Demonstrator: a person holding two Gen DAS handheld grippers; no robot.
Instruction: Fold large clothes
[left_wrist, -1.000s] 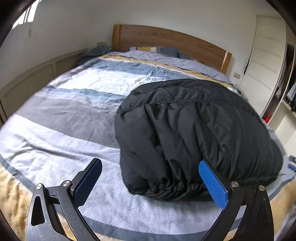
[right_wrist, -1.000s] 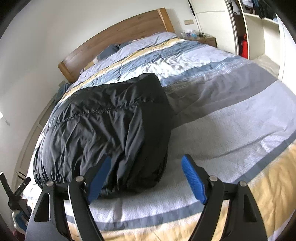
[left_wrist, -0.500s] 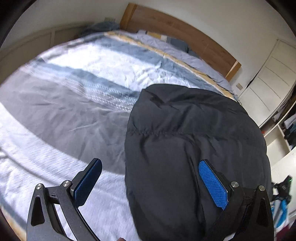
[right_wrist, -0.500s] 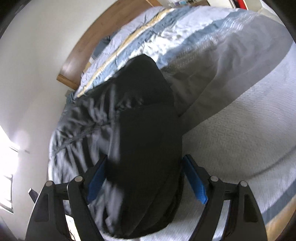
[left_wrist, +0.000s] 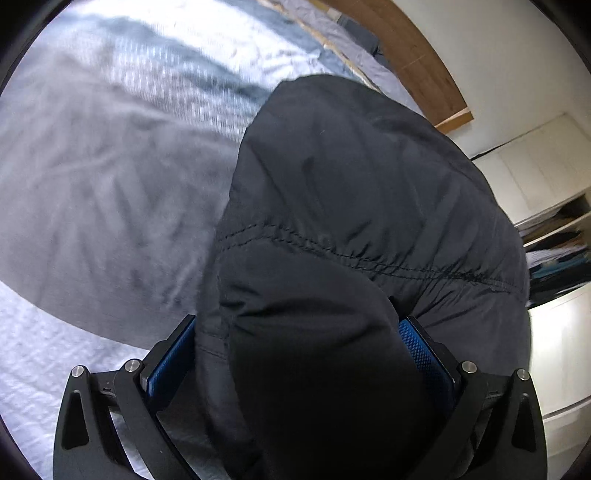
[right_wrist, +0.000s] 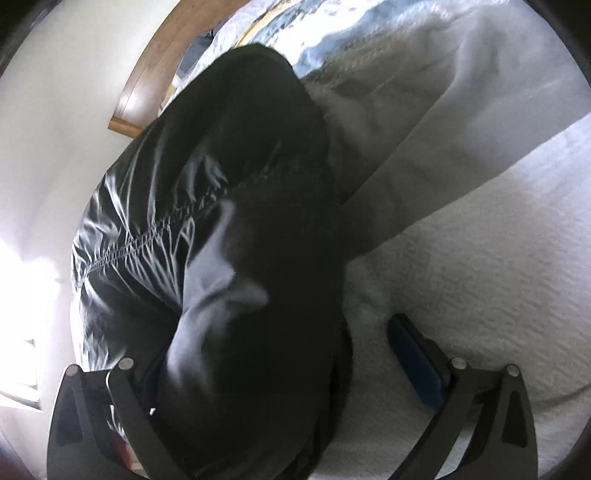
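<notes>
— Where's the jacket?

— The black puffy jacket (left_wrist: 351, 229), slick and quilted with a puckered seam, lies bunched on the bed (left_wrist: 92, 184), on its striped, textured cover.

— Your tongs?

— My left tongs (left_wrist: 295, 354) stand wide, a padded fold bulging between the blue pads; pressing or not, I can't tell. My right tongs (right_wrist: 280, 354) have just been opening, fabric between, right pad clear.

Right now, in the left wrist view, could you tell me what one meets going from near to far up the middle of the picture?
left gripper with a fold of the black jacket between its blue pads → the jacket's stitched seam → the jacket's far rounded edge → striped bedspread → wooden headboard → white wall.
</notes>
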